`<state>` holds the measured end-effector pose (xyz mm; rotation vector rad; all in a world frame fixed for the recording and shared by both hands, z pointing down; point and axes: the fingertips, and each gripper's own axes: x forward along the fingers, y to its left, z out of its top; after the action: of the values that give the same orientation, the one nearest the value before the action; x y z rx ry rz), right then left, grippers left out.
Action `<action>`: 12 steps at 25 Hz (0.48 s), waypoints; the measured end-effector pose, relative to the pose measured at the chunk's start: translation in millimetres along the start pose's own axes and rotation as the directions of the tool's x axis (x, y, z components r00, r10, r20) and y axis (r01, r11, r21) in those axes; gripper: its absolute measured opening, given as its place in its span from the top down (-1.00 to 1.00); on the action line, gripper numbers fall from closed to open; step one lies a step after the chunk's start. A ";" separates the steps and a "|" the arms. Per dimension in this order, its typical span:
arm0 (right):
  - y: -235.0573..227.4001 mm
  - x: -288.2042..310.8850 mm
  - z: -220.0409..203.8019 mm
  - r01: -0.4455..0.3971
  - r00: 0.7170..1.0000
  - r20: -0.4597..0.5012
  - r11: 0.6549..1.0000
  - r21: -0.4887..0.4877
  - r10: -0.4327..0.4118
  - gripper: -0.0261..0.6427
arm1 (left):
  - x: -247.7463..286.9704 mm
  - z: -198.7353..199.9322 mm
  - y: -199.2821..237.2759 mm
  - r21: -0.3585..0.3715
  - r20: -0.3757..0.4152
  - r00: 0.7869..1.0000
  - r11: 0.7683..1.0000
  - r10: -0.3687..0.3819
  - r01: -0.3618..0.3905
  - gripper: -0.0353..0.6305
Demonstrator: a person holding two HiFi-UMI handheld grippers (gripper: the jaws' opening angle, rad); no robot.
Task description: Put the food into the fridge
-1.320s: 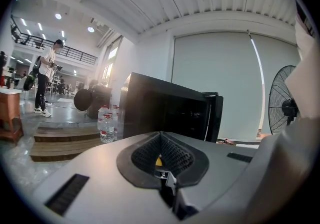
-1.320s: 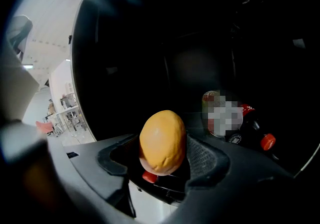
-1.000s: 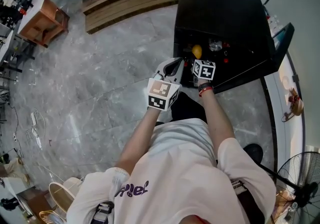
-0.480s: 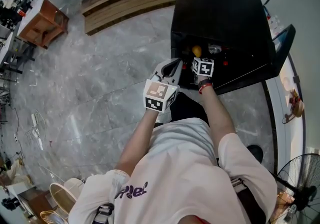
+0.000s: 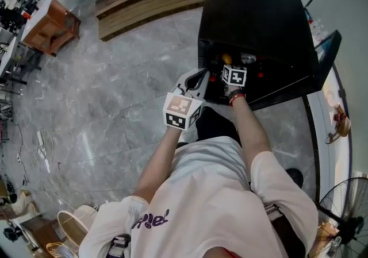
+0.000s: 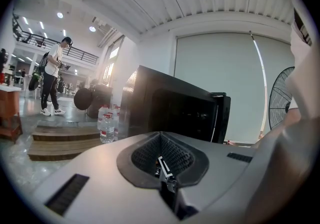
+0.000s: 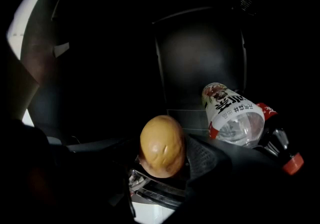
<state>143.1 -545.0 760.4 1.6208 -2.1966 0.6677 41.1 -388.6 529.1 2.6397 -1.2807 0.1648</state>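
Tan and glossy, the egg-shaped food (image 7: pixel 161 143) is clamped between the jaws of the right hand-held gripper (image 7: pixel 162 160), which reaches into the dark mouth of the black fridge (image 7: pixel 197 63). I judge the step in hand to be the placing: the food is inside the compartment but not yet set down.

Just beyond the jaws and to their right, a clear bottle (image 7: pixel 234 118) with a red cap lies on its side. The next move seems to call for lowering the food onto a free patch of shelf left of that bottle. The jaws would then part and draw straight back, so nothing gets knocked.

The left hand-held gripper (image 6: pixel 162 165) hangs outside the fridge, jaws together and nothing between them, with the open cabinet ahead of it.

The shelf under the food is lost in darkness, so I cannot tell whether the food touches it. In the head view the right jaws are hidden behind their marker cube and the fridge's edge, and only a spot of orange shows.
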 end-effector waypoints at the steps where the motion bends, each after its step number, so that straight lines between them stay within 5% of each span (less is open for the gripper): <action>1: 0.3 0.4 -0.8 -0.001 1.000 0.000 1.000 -0.001 0.001 -0.01 | 0.2 -0.8 0.2 0.001 0.000 1.000 1.000 0.001 -0.001 0.84; 12: 7.4 -0.2 -18.3 -0.005 0.999 -0.053 1.000 -0.005 0.005 -0.13 | -2.9 -1.9 3.8 0.004 -0.001 1.000 1.000 0.005 -0.005 0.84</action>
<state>135.9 -533.0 774.3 1.5775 -2.1637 0.6980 36.3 -388.3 530.9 2.6392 -1.2886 0.1687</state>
